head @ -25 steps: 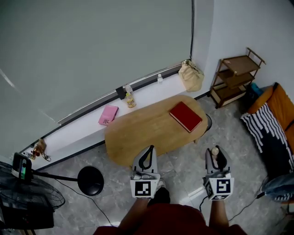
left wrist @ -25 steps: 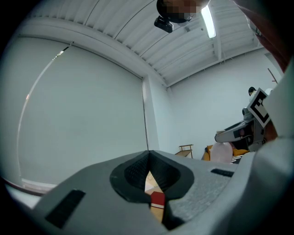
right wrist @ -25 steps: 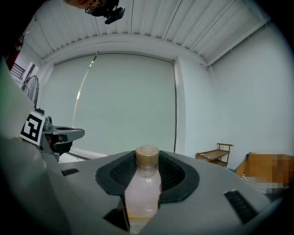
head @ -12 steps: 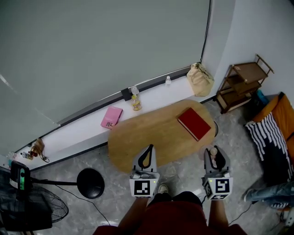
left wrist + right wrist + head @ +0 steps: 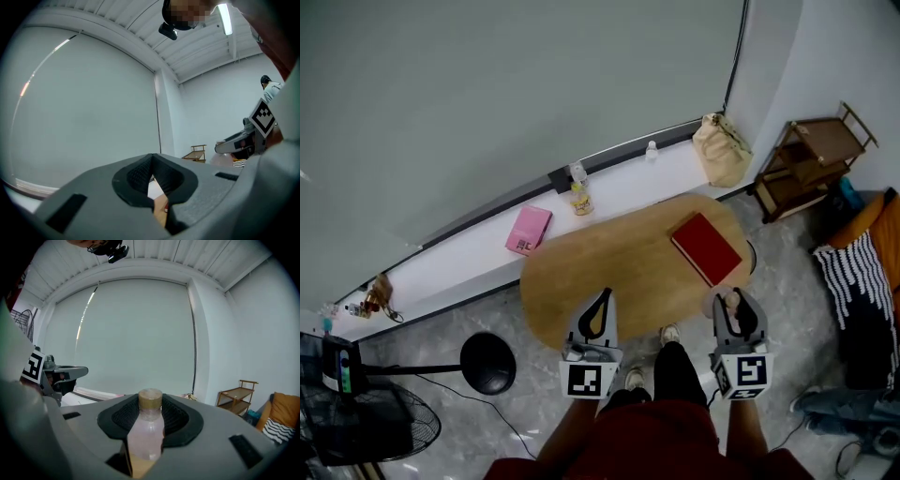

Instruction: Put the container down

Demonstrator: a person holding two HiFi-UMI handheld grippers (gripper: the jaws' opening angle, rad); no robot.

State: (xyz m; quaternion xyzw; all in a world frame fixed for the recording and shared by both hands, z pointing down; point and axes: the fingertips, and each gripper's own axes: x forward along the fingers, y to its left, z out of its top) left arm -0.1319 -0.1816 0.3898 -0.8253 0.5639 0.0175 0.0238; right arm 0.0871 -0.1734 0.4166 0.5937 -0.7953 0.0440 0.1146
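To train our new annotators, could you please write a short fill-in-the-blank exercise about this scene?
1. Of the left gripper and right gripper, the ___ one holds the bottle.
2. The book on the table is ___.
3. The left gripper holds ___.
Missing words: right; red; nothing.

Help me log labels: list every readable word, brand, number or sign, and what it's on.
No text is legible.
Pink book: dark print on cover, too small to read.
Ledge bottle: yellow label, too small to read.
Held bottle: no print visible.
Left gripper and right gripper cubes: square marker patterns, not words.
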